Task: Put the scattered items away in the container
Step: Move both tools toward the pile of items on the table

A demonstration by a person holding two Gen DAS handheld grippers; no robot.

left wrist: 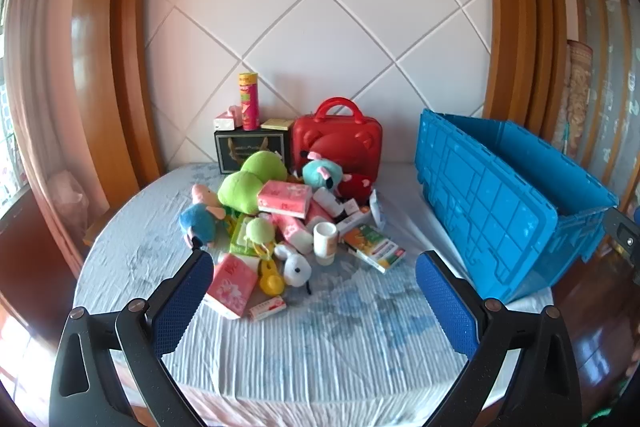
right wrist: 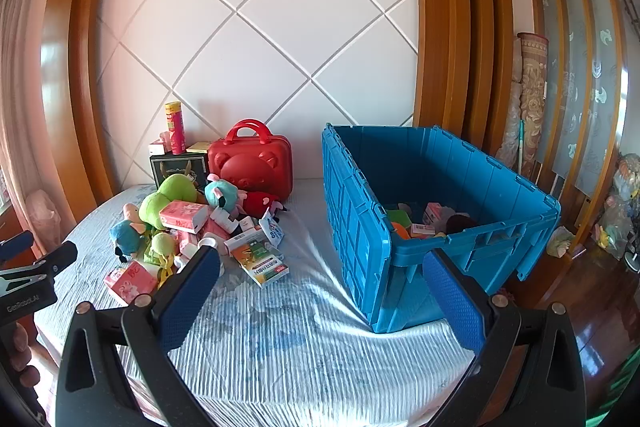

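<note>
A pile of scattered items lies on the table's left half: a green plush (left wrist: 250,183) (right wrist: 170,197), pink tissue packs (left wrist: 285,198) (right wrist: 130,281), a white cup (left wrist: 325,238), an orange-green box (left wrist: 374,247) (right wrist: 261,261), a white plush (left wrist: 297,269). The open blue crate (left wrist: 492,203) (right wrist: 440,227) stands on the right and holds a few items (right wrist: 428,219). My left gripper (left wrist: 314,301) is open and empty, hovering in front of the pile. My right gripper (right wrist: 322,301) is open and empty, between pile and crate.
A red bear case (left wrist: 336,143) (right wrist: 252,163), a black box (left wrist: 252,147) with a pink can (left wrist: 249,101) on it stand at the table's back by the wall. The table (left wrist: 320,343) has a pale blue cloth. Wooden floor lies to the right.
</note>
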